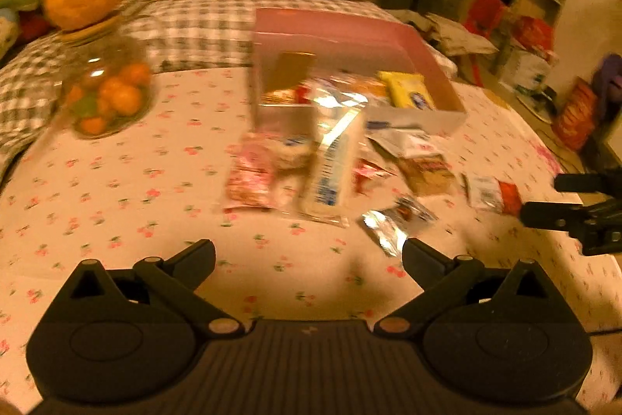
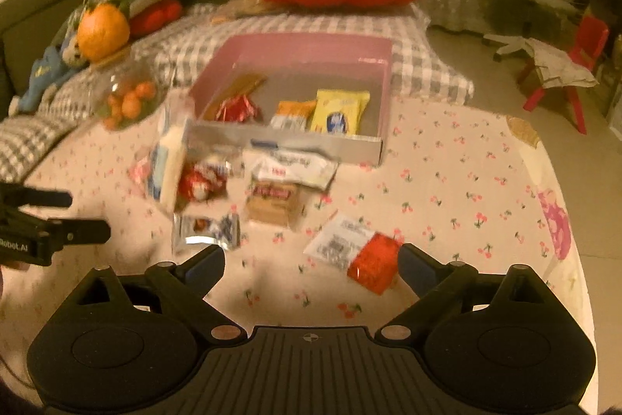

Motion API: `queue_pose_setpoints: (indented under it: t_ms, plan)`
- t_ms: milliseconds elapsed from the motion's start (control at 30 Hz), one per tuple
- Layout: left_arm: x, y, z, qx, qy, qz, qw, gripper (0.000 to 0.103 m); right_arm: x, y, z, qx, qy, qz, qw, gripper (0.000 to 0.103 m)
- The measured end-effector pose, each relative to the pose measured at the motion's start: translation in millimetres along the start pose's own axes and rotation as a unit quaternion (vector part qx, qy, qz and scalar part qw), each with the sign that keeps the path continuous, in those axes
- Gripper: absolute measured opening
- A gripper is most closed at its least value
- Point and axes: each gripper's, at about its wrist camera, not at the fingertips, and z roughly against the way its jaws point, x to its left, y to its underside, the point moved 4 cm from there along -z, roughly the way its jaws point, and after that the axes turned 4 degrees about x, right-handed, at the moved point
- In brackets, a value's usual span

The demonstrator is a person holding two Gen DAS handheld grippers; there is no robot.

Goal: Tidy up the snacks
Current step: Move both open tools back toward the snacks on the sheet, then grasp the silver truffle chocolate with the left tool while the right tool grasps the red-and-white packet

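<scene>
- Red-and-white packet [image 2: 355, 255] sits right at the right gripper [image 2: 311, 259], just ahead of the tips and touching or nearly touching the right-hand fingertip [image 2: 412, 259]; its red end points at that finger, its white end runs away up-left.
- Long axis is on a diagonal across the mouth, so I'd judge the next move needs a small shift right, or a twist, to straddle the packet.
- Right jaws are spread wide, nothing between them.
- Silver wrapper [image 2: 206, 232] lies just off the right gripper's left fingertip, crumpled, with no clear axis.
- From the left wrist view, that silver wrapper [image 1: 396, 220] is just ahead of the left gripper [image 1: 309, 253], up against its right-hand fingertip [image 1: 420, 255]; jaws wide apart, empty.
- Nearer hand: right for the red-and-white packet, left for the silver one, as I read it.
- Further out, a loose cluster lies on the cloth [image 2: 447, 181]: brown bar [image 2: 272, 205], white sachet [image 2: 295, 168], a tall blue-and-white pack [image 2: 167, 166], too blurred to tell whether it is upright or in mid-fall.
- Box [image 2: 311, 146] stands beyond the cluster, pink inside, open, already holding a yellow pack [image 2: 340, 111], an orange one and a red one.
- Candy jar [image 2: 124, 96] stands left of the box, well apart from both grippers.
</scene>
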Motion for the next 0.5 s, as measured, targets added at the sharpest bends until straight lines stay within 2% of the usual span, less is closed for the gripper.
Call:
queue_pose_setpoints:
  t_ms: [167,300,433,500]
  plan:
    - [-18.4,3.6,-13.9,0.006,0.044,-0.038,0.9983,0.1,-6.2,10.3,-7.0,0.015,-0.01,0.021,1.0,0.097]
    - [-29.9,6.8,-31.3,0.027,0.069,-0.069,0.9949,0.089,-17.6,14.9,-14.0,0.017,-0.005,0.036,0.999,0.097]
    - [-33.0,8.5,-46.9,0.047,0.091,-0.068,0.9925,0.081,-29.7,17.3,-25.5,0.027,-0.007,0.063,0.998,0.097]
    - [-34.7,6.8,-49.7,0.037,0.093,-0.074,0.9923,0.081,-35.3,17.7,-31.6,0.033,-0.009,0.066,0.997,0.097]
